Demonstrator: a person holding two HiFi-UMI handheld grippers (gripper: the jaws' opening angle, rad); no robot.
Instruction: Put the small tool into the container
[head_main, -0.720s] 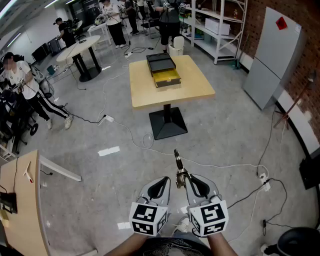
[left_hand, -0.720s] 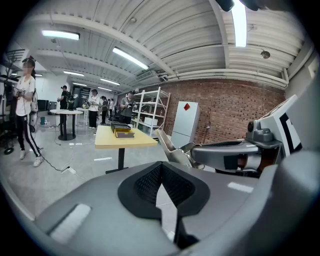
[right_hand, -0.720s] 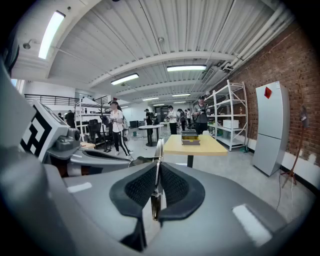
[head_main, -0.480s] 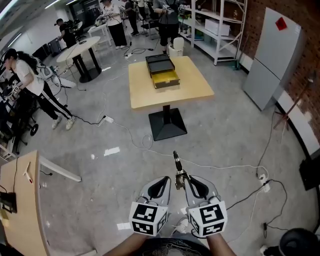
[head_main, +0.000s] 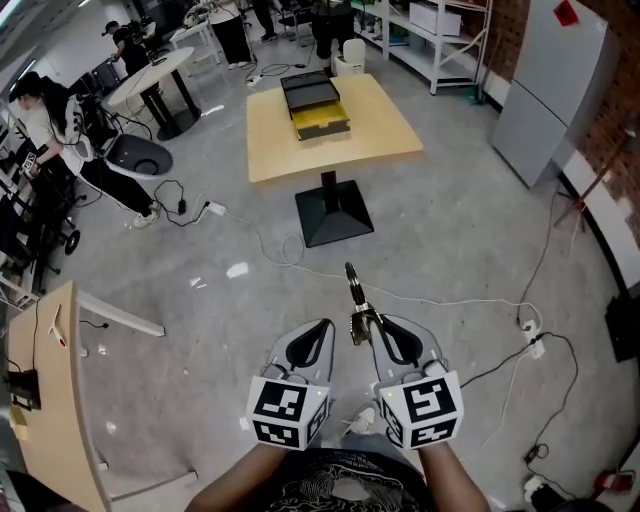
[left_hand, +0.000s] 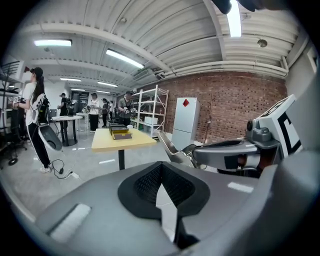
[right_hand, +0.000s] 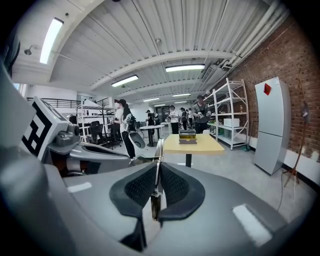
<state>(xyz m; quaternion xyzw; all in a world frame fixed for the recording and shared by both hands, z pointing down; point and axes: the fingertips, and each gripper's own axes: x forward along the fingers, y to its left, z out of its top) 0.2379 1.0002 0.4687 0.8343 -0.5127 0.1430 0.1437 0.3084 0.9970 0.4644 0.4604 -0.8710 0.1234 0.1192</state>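
Your right gripper (right_hand: 156, 184) is clamped on a small slim metal tool (right_hand: 158, 150), its dark ribbed pads pressed against the tool's sides so that the shaft stands up out of the jaws and points ahead. From the head view the same tool (head_main: 354, 298) juts forward and slightly left from your right gripper (head_main: 380, 335), over the grey concrete floor (head_main: 200, 230). Your left gripper (left_hand: 161, 181) is closed with nothing between its pads; it sits just beside the right one at about the same height, both held low in front of your body, and in the head view the left gripper (head_main: 315, 338) is close to the tool but not touching it. Well ahead of you stands a square light-wood table (head_main: 300, 150) on a black pedestal foot, and on its far half rests the black-and-yellow box-shaped container (head_main: 312, 105). The tool is well apart from that container, in the air, not on the table. A thin white cable (head_main: 450, 303) trails across the floor between you and the table. To the right, a tall pale grey cabinet (head_main: 540, 90) stands against a red brick wall (right_hand: 300, 65).
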